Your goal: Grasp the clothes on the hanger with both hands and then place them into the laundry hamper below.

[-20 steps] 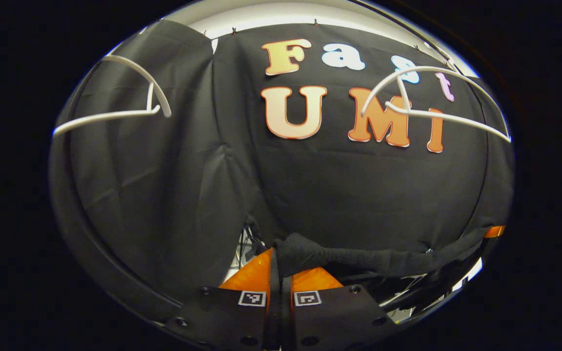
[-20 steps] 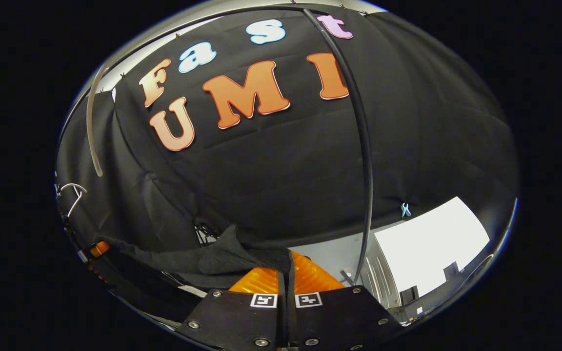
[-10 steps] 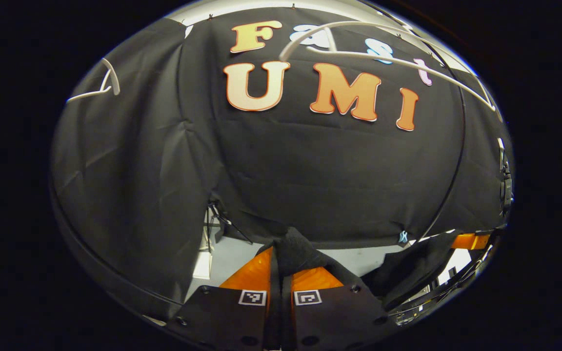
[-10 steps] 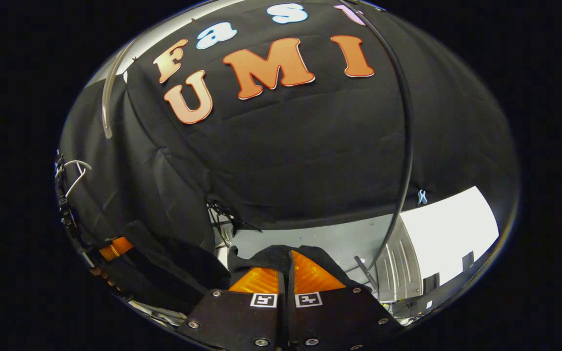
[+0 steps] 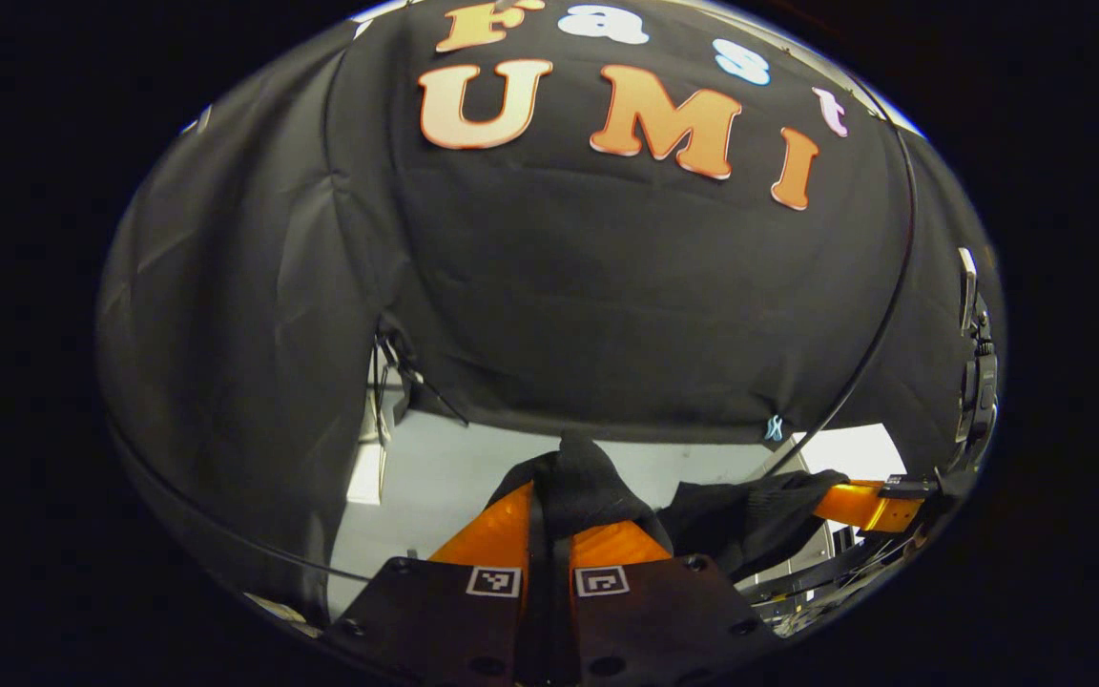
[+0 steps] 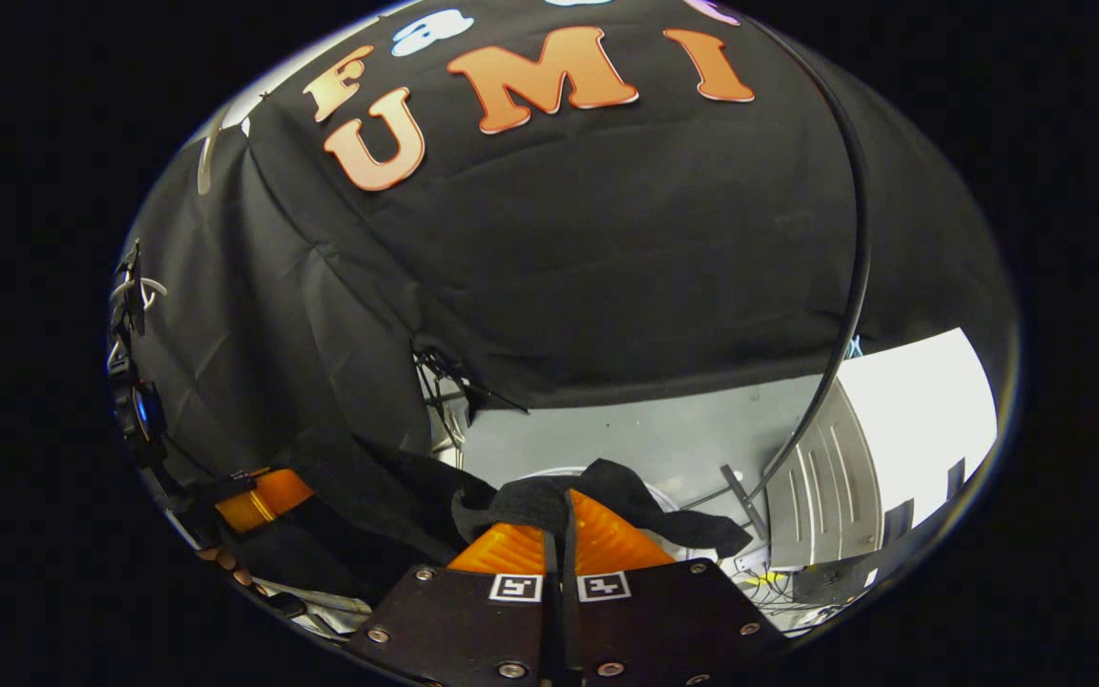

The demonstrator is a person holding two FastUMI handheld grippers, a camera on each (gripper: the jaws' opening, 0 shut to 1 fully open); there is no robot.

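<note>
Black booth wall cloth (image 5: pixel 626 315) hangs close ahead, blocking forward passage. Below the cloth's bottom hem, an open gap shows pale grey floor (image 6: pixel 645 444). A thin black cable (image 6: pixel 850 286) curves down in front of the cloth at its right side, crossing that gap. Under the hem, black clothes (image 5: pixel 750 520) stretch across between both grippers.

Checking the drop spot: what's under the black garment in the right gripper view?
Below the black garment, a curved white rim peeks out against grey floor. The cloth covers the rest, so whether it's the hamper is unclear.
</note>
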